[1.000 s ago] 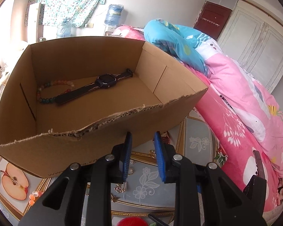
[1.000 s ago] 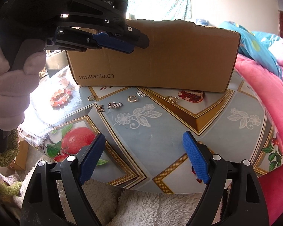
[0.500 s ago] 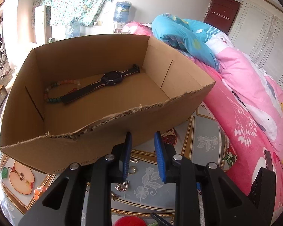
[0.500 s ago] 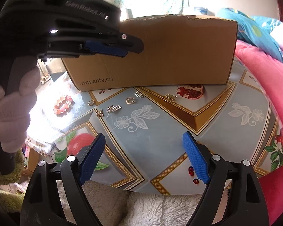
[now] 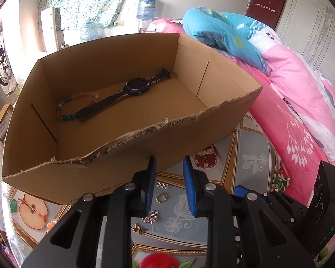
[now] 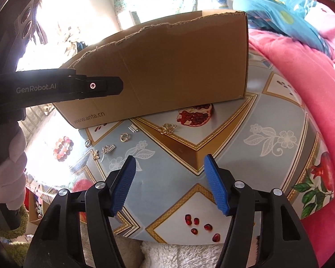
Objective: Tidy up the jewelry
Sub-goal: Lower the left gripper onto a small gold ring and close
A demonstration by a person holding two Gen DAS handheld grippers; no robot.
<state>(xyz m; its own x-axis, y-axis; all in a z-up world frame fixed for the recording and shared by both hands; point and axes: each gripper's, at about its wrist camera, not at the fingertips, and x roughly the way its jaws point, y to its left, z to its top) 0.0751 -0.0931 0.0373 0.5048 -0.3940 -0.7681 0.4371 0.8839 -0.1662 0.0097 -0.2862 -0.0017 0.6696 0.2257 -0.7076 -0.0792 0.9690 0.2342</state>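
Cardboard box (image 5: 114, 156): we see it open-topped on the surface (image 6: 245, 156), its near rim torn and ragged, its far right corner close to the pink bedding (image 5: 301, 93).
Box contents: we find a black watch (image 5: 125, 93) lying flat on the bottom, its strap over a string of coloured beads (image 5: 64, 109) toward the left wall.
Left tool (image 5: 168, 185): our blue pads stand a narrow gap apart with nothing between them; it hangs just short of the box's near wall, above the loose pieces.
Right tool (image 6: 169, 183): our pads stand well apart and have just been closing; nothing is between them and they touch nothing, poised over bare patterned cloth near the surface's front edge.
Loose jewelry: we count a small gold ring (image 6: 124, 137), a bar-shaped clasp (image 6: 109, 149), a little gold insect charm (image 6: 95, 155), a gold cluster (image 6: 166, 129) and a pink bead bracelet (image 6: 63, 148), all on the surface in front of the box.
Open room: we have clear cloth between the right tool and the box; the surface ends just beneath that tool.
Right side: bedding presses against the surface's edge.
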